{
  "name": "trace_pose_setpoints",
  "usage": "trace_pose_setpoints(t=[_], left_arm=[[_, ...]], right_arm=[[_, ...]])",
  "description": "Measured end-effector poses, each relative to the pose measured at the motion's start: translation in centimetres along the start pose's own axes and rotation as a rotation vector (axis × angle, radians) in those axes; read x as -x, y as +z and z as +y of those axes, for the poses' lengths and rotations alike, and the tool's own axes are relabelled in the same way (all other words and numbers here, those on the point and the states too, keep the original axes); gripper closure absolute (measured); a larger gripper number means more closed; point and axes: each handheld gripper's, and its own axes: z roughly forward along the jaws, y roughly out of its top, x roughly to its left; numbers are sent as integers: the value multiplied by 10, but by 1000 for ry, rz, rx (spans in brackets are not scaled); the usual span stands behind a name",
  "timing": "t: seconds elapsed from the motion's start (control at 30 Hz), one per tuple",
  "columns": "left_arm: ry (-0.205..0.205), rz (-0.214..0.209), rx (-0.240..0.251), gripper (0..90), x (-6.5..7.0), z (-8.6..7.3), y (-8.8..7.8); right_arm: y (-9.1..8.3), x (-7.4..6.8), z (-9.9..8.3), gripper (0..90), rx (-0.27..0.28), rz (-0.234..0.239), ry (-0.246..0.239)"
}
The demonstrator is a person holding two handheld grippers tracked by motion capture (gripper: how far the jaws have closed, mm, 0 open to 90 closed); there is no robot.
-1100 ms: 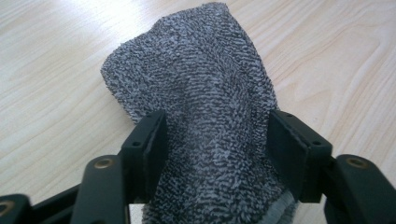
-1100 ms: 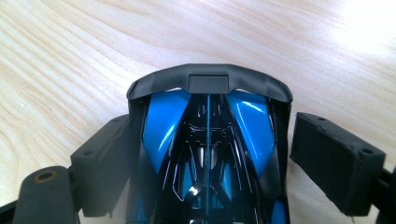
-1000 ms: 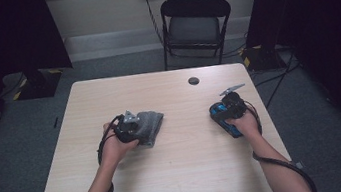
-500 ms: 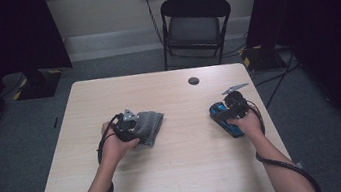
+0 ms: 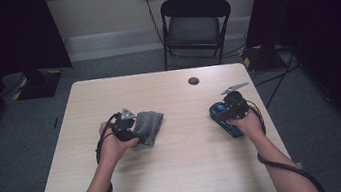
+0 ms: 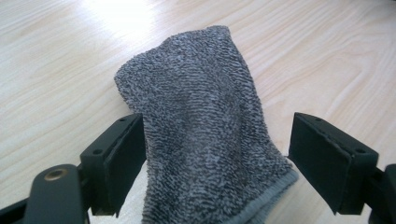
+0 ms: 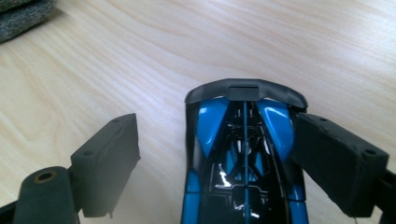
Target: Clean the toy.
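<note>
While the left gripper (image 6: 215, 163) has just been opening around the grey towel (image 6: 205, 135), the right gripper (image 7: 215, 158) straddles the blue toy car (image 7: 243, 158), jaws apart.

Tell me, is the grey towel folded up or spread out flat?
Folded. The grey towel lies on the table as a thick, narrow bundle with doubled layers, not one flat sheet.
</note>
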Motion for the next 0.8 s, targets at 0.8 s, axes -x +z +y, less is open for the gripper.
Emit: trace_pose_setpoints(t=[0.8], left_arm=[[14, -16, 29, 202, 7, 1, -18]], right_arm=[[-21, -29, 12, 143, 53, 51, -46]])
